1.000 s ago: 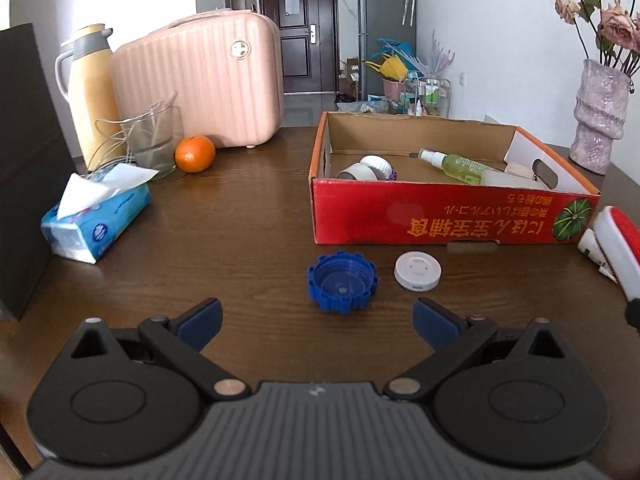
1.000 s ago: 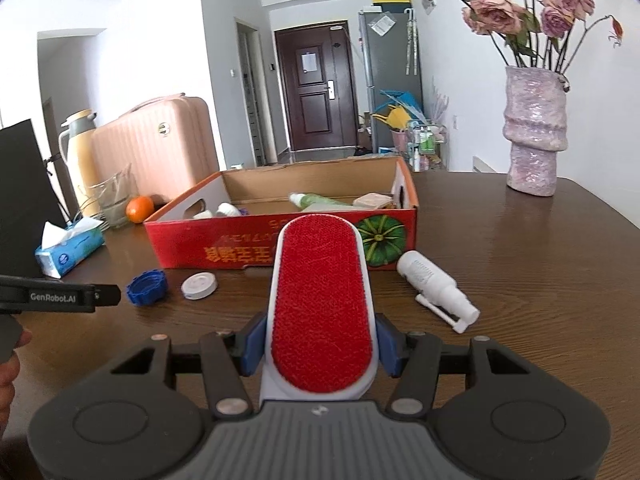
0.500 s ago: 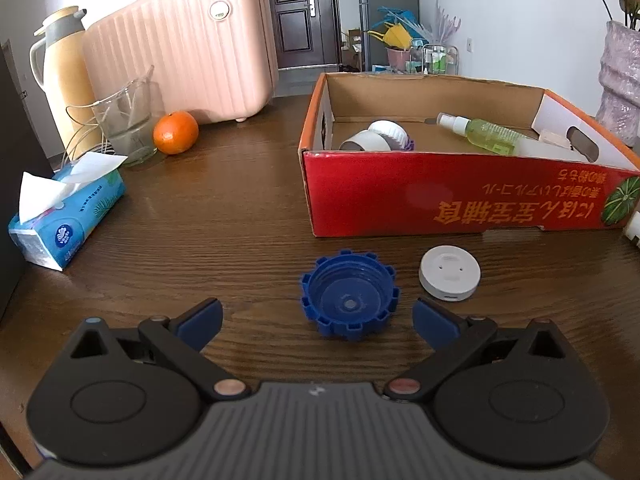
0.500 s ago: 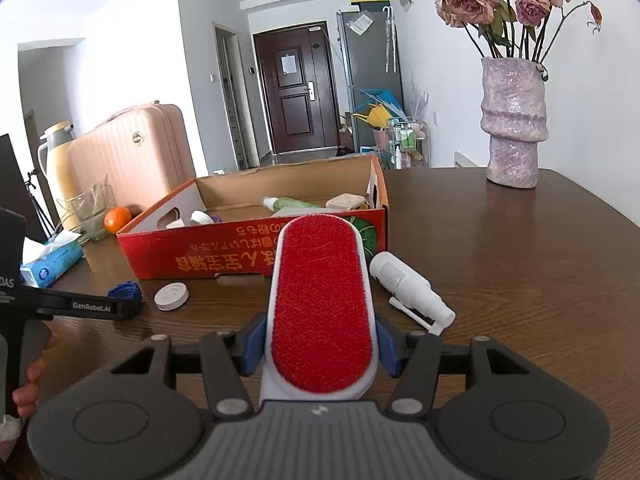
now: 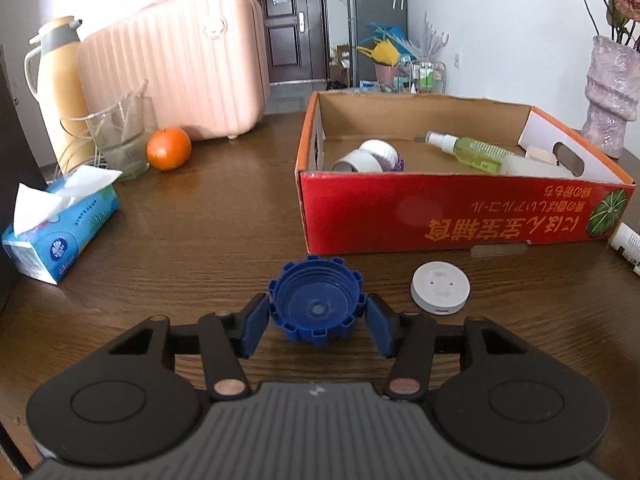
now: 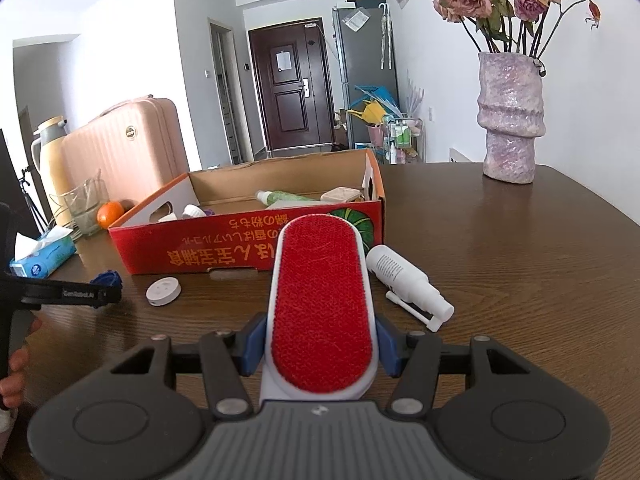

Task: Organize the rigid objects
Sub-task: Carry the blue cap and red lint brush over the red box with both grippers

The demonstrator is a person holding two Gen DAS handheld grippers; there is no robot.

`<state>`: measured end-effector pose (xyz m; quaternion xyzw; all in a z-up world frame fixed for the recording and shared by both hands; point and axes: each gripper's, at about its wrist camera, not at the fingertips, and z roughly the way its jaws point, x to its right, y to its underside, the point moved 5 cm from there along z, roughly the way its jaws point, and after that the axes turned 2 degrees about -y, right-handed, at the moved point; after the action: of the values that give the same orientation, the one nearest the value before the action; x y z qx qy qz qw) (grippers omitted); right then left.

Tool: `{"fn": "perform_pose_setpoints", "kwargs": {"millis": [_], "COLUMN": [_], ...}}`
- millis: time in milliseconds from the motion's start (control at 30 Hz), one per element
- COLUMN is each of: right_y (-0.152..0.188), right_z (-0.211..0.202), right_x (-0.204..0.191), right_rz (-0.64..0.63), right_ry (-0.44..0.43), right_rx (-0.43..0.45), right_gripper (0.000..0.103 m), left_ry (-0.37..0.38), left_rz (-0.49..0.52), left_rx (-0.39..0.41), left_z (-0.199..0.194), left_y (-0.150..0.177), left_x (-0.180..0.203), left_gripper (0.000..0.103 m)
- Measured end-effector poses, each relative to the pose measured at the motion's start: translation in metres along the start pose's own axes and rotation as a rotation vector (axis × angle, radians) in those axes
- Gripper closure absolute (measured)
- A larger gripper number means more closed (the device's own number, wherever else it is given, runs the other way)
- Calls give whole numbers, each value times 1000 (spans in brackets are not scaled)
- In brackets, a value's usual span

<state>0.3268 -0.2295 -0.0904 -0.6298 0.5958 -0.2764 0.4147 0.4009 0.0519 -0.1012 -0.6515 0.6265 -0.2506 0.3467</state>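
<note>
A blue ridged cap lies open side up on the wooden table, between the blue pads of my left gripper. Its jaws are closing and the pads touch both sides of the cap. My right gripper is shut on a red lint brush with a white body, held above the table. A white round disc lies right of the cap. The red cardboard box behind it holds a green spray bottle, tape rolls and small items. A white spray bottle lies by the box's right corner.
At the left stand a tissue pack, an orange, a glass jug, a yellow thermos and a pink suitcase. A purple vase with dried roses stands at the back right. A person's hand holds the left gripper.
My left gripper moved forward and down to the blue cap, and its jaws closed from wide open onto the cap's sides. The right gripper keeps hold of the lint brush.
</note>
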Motion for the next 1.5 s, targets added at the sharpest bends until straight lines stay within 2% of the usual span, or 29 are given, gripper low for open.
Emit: {"fn": "perform_pose_setpoints", "kwargs": {"millis": [467, 800, 1500], "right_y": [2, 2, -1], "right_z": [-4, -8, -22], "right_x": [-4, -18, -48], "right_rz": [-6, -12, -37], "right_ry": [0, -29, -80], "right_rx": [14, 22, 49], "right_gripper": [48, 48, 48], "left_ry": [9, 69, 110], "left_rz": [17, 29, -6], "left_rx": [99, 156, 185], "left_z": [-44, -79, -110], "left_y": [6, 16, 26], "left_x": [10, 26, 35], "left_gripper": [49, 49, 49]}}
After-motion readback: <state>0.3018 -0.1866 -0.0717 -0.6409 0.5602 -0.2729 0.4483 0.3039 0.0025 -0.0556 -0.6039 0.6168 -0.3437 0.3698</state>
